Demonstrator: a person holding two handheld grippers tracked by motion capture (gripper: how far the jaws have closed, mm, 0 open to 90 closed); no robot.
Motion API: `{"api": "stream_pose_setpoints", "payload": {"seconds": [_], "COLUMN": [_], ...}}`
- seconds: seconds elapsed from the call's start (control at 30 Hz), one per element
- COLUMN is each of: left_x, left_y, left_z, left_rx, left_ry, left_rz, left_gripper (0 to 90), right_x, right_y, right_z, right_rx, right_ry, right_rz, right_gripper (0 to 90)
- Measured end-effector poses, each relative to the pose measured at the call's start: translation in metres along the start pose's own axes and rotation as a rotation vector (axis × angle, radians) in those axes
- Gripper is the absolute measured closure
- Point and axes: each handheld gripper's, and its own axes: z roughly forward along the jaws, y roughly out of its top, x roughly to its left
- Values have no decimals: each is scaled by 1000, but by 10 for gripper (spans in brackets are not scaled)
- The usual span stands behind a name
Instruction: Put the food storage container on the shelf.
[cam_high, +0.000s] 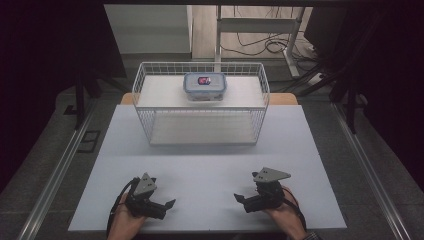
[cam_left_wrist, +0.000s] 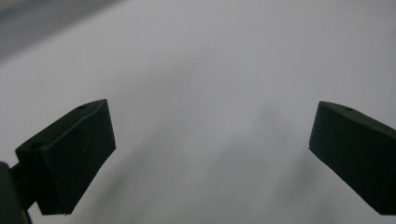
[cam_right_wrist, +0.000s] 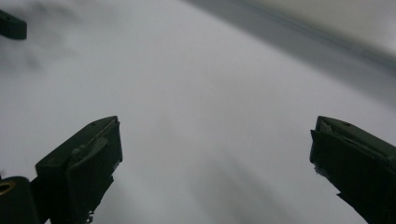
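Your left tongs (cam_high: 162, 205) and right tongs (cam_high: 245, 201): both spread, empty, resting on near surface (cam_high: 210, 170), likely staged; lidded container (cam_high: 204, 86) sits inside wire basket (cam_high: 200, 102).

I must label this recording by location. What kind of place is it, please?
Probably a lab or workshop set up for recording, not a home: a plain white table holding one wire basket with a lidded container, dark screens at both sides, and loose cables on the floor behind.

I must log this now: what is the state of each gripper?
Left gripper: open, holding nothing, low over the table.
Right gripper: open, holding nothing, low over the table.
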Motion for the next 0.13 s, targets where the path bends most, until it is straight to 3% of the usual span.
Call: {"api": "stream_pose_setpoints", "payload": {"seconds": [0.07,0.13], "left_x": [1,1], "left_y": [0,2], "left_z": [1,-2], "left_rx": [-4,-46], "left_ry": [21,25], "left_rz": [-3,-4], "left_gripper": [0,0], "right_x": [-2,-4], "right_y": [-5,-6], "right_z": [4,7], "right_rx": [30,40], "right_ry": [-10,-19], "right_rz": [1,4], "right_gripper": [22,15]}}
